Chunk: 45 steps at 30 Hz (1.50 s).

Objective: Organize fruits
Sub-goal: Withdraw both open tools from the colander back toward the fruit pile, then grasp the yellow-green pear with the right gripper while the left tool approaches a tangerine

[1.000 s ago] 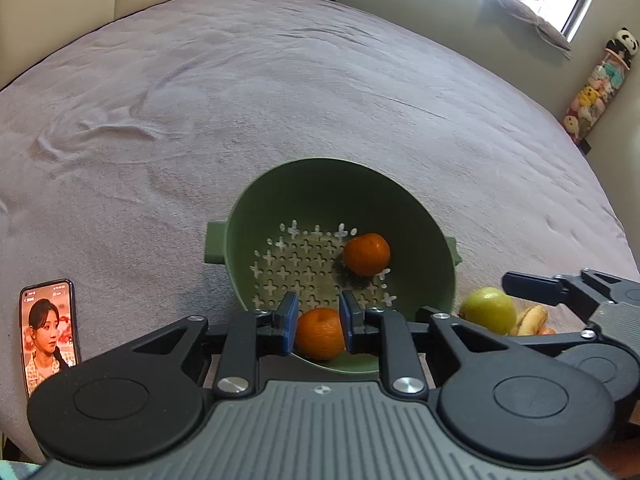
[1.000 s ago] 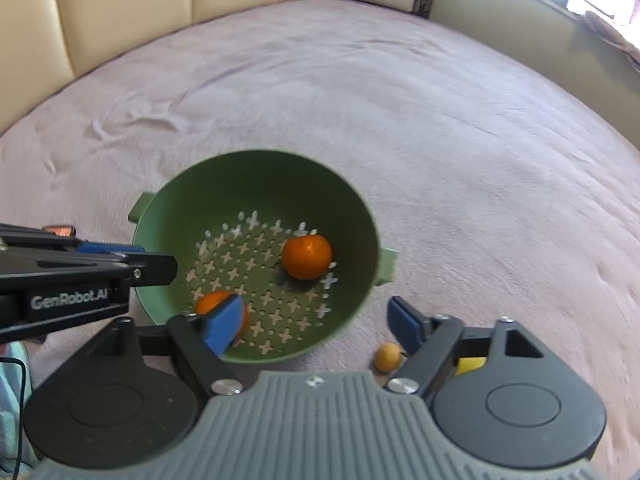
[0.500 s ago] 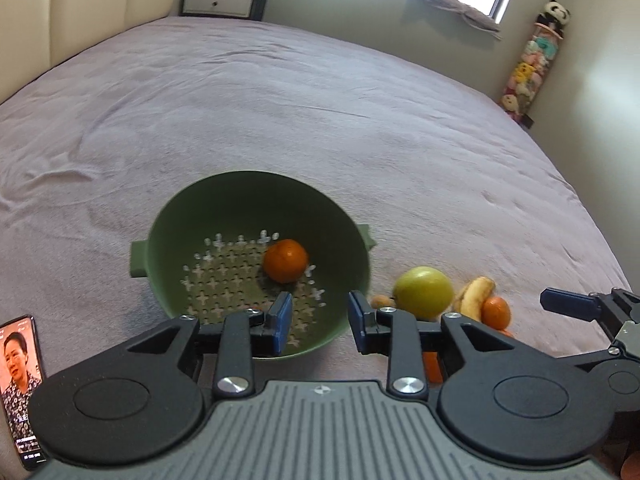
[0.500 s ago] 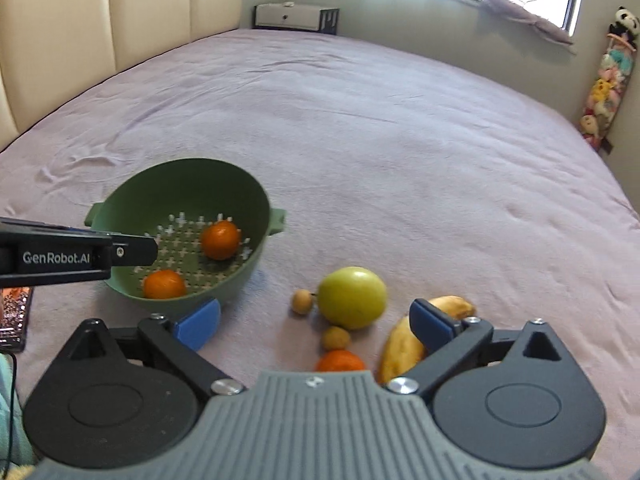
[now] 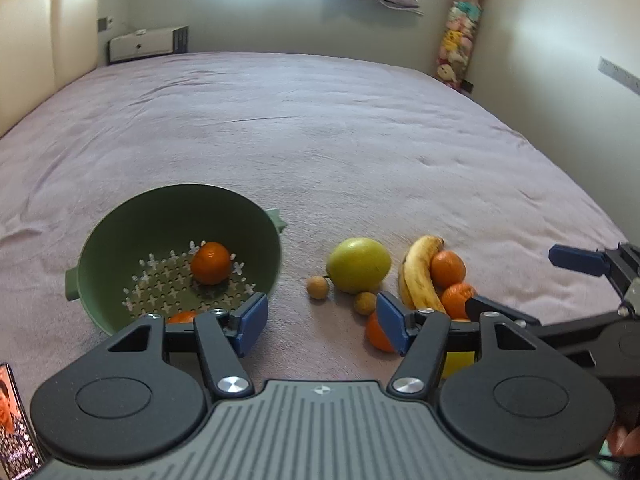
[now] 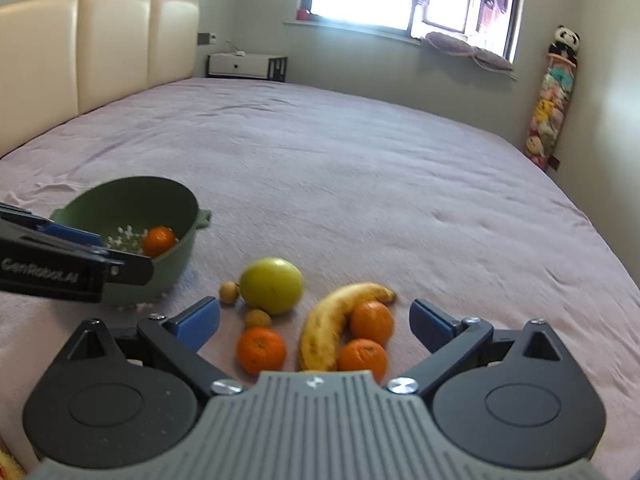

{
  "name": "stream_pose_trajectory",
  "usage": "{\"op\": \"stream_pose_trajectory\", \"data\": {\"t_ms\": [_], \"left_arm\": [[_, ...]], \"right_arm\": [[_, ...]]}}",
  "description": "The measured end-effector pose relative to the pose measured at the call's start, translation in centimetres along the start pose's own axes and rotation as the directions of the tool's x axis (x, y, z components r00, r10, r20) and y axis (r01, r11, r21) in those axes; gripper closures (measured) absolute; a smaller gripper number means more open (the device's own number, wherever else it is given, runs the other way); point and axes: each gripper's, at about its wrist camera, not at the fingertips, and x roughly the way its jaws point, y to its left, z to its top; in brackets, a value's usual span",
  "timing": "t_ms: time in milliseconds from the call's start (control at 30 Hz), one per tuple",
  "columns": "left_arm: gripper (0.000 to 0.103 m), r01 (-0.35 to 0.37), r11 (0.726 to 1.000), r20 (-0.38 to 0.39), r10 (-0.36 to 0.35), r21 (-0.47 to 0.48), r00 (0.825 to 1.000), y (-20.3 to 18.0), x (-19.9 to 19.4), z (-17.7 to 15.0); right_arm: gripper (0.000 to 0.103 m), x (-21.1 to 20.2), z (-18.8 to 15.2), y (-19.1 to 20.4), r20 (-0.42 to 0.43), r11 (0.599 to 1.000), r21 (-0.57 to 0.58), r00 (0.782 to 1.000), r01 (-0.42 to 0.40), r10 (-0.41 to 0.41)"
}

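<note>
— Where's the fruit relative to the green colander?
— I see two oranges inside; to its right lie a green apple, a banana, three more oranges, two small brown fruits.

Left gripper: black linkage arms, blue pads, silver screws, ribbed grey housing. Right gripper: identical build. Left unit's side reads white "GenRobot.AI" lettering.

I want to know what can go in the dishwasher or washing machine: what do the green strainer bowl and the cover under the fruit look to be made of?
Green strainer bowl: likely moulded plastic, matte finish; uniform colour, cross-shaped drain holes, moulded side tabs.
Cover: soft lilac fabric, apparently short-pile or brushed; it creases and ripples, without shine. Exact fibre cannot be told.
</note>
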Motion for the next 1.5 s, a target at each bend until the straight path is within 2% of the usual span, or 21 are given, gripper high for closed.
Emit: {"op": "stream_pose_trajectory", "data": {"t_ms": [100, 333, 433, 567, 700, 933, 1033, 1200, 1333, 1500], "left_arm": [[0.030, 0.007, 0.999, -0.014, -0.007, 0.032, 1.000, -1.1, 0.5, -0.5], [0.030, 0.073, 0.996, -0.041, -0.071, 0.044, 0.997, -2.7, 1.5, -1.6], [0.031, 0.105, 0.994, -0.038, -0.103, 0.044, 0.994, -3.0, 1.8, -1.9], [0.032, 0.140, 0.989, -0.041, -0.138, 0.045, 0.990, -3.4, 2.5, -2.1], [0.036, 0.137, 0.988, -0.050, -0.133, 0.072, 0.990, -4.0, 3.3, -2.2], [0.042, 0.126, 0.987, -0.087, -0.118, 0.104, 0.989, -4.5, 4.9, -2.3], [0.042, 0.096, 0.988, -0.094, -0.085, 0.123, 0.992, -4.5, 5.5, -2.3], [0.043, 0.094, 0.990, -0.121, -0.082, 0.102, 0.989, -3.8, 6.2, -2.2], [0.043, 0.093, 0.993, -0.148, -0.081, 0.078, 0.986, -3.3, 6.9, -2.3], [0.043, 0.094, 0.993, -0.169, -0.080, 0.076, 0.982, -3.2, 7.4, -2.5]], "right_arm": [[0.006, 0.5, -0.8, -1.1, -0.035, 0.999, 0.027, 0.999, 0.031, -0.030], [0.006, 1.9, -2.1, -3.8, -0.195, 0.985, 0.168, 0.981, 0.035, -0.002], [0.006, 2.2, -3.0, -4.9, -0.227, 0.971, 0.235, 0.974, 0.040, 0.015], [0.010, 2.4, -3.6, -5.2, -0.229, 0.974, 0.223, 0.973, 0.038, 0.015], [0.026, 2.8, -3.9, -5.2, -0.231, 0.983, 0.182, 0.973, 0.031, 0.012], [0.031, 3.9, -4.3, -5.0, -0.238, 0.979, 0.199, 0.966, -0.051, 0.099], [0.031, 4.5, -4.3, -4.4, -0.244, 0.984, 0.168, 0.965, -0.058, 0.098], [0.030, 5.6, -4.6, -4.2, -0.262, 0.979, 0.184, 0.955, -0.089, 0.136], [0.021, 6.5, -5.0, -3.8, -0.272, 0.976, 0.191, 0.949, -0.108, 0.159], [0.021, 6.8, -4.8, -2.3, -0.244, 0.985, 0.115, 0.958, -0.125, 0.150]]}}
